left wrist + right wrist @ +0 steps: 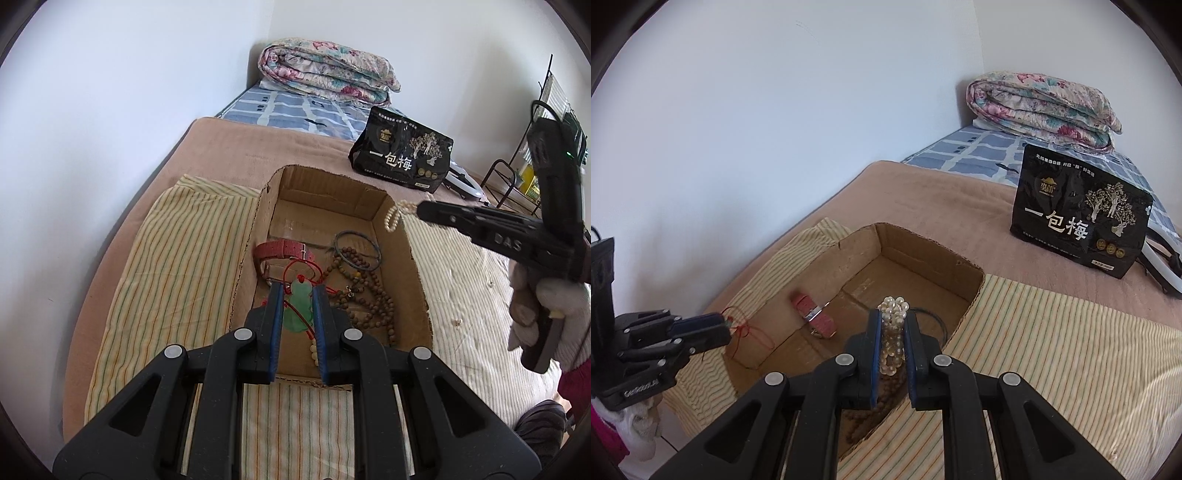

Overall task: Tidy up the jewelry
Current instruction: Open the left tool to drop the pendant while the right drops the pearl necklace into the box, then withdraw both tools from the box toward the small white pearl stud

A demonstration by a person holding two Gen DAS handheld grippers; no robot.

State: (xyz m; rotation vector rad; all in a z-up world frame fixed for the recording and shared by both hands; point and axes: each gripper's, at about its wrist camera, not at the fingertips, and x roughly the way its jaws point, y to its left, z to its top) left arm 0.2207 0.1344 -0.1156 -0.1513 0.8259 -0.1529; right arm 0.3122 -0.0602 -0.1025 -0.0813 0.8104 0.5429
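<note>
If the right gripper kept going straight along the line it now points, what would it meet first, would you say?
Probably the floor of the cardboard box. The right gripper, shut on the pearl bracelet, points down into the box, with the dark bangle close beside that line; depth is hard to judge.

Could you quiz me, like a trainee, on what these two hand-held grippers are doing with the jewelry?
1. True or false: the left hand-held gripper holds a green pendant on a red cord.
2. What does the right hand-held gripper grip: A. red watch, B. pearl bracelet, C. dark bangle?
3. Which container holds the brown bead strand?

Key: 1. true. 2. B. 3. The cardboard box.
</note>
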